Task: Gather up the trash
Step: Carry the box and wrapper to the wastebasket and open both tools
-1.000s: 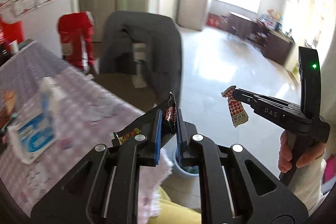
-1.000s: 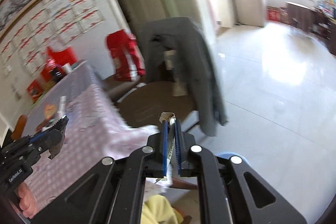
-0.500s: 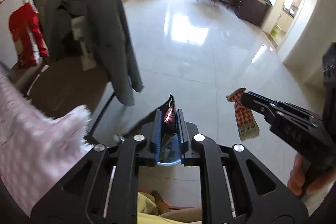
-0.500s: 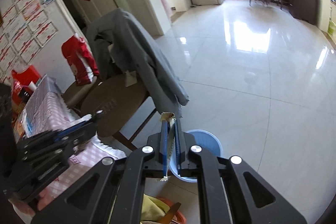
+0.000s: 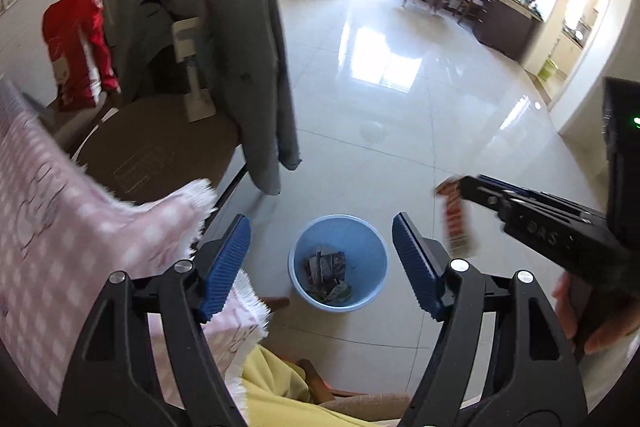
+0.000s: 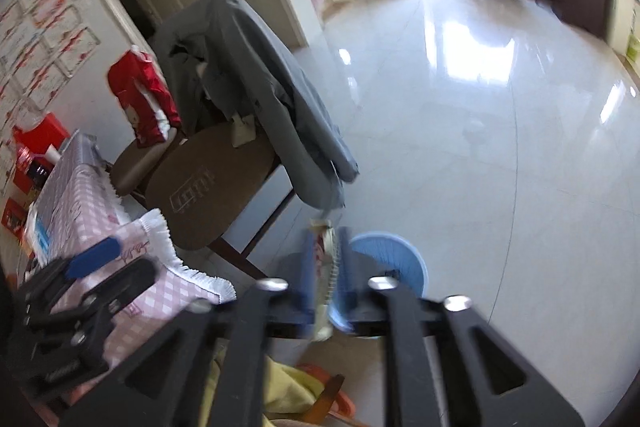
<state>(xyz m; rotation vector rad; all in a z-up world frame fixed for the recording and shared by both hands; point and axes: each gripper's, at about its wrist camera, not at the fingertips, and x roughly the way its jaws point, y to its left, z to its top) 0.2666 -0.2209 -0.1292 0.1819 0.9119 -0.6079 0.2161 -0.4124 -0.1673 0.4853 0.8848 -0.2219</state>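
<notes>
Over the bin [image 5: 338, 263] the left gripper [image 5: 321, 251] had its fingers spread wide with nothing between them, and wrappers lay inside the bin below, so that share looked done. Just right of it, the right gripper [image 5: 464, 187] had its fingers pinched on a red wrapper [image 5: 456, 223] dangling above the floor beside the bin; this piece seemed not yet dropped in. Beyond stood a chair [image 5: 160, 155] draped with a grey jacket [image 5: 240, 47].

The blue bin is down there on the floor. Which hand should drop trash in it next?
Right. The right gripper is shut on a wrapper, beside the bin but not over it. The left gripper is open and empty above the bin, so it probably has nothing to drop.
</notes>
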